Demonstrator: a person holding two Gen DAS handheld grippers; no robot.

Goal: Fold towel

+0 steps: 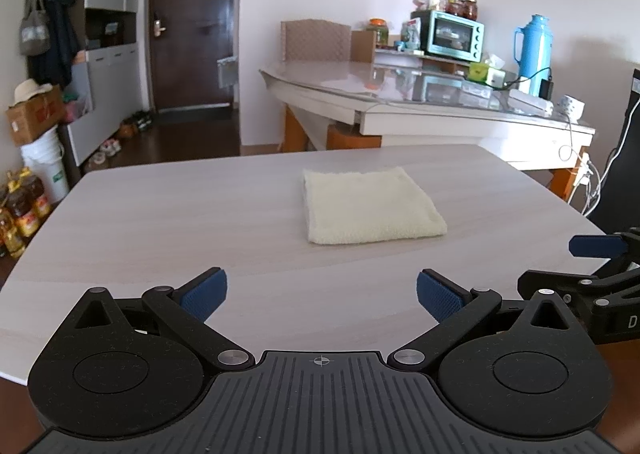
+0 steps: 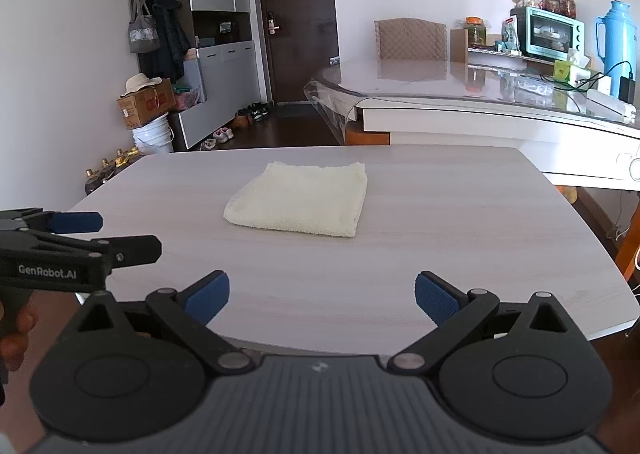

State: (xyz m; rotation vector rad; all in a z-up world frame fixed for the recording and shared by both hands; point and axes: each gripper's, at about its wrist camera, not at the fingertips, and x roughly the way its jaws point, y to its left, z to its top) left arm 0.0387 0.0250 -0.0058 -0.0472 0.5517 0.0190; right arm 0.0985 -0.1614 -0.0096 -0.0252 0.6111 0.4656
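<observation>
A cream towel (image 1: 370,209) lies folded into a thick rectangle on the pale wood table (image 1: 160,214). It also shows in the right wrist view (image 2: 300,204). My left gripper (image 1: 322,294) is open and empty, held above the table's near edge, well short of the towel. My right gripper (image 2: 322,294) is open and empty too, also near the front edge, apart from the towel. Each gripper shows at the side of the other's view: the right gripper (image 1: 592,254) and the left gripper (image 2: 80,230).
A glass-topped white table (image 1: 420,94) stands behind with a teal oven (image 1: 452,34), a blue thermos (image 1: 534,50), jars and cables. A chair (image 1: 316,40) stands beyond it. Cabinets, a box (image 1: 34,118), a bucket and bottles (image 1: 24,206) line the left wall.
</observation>
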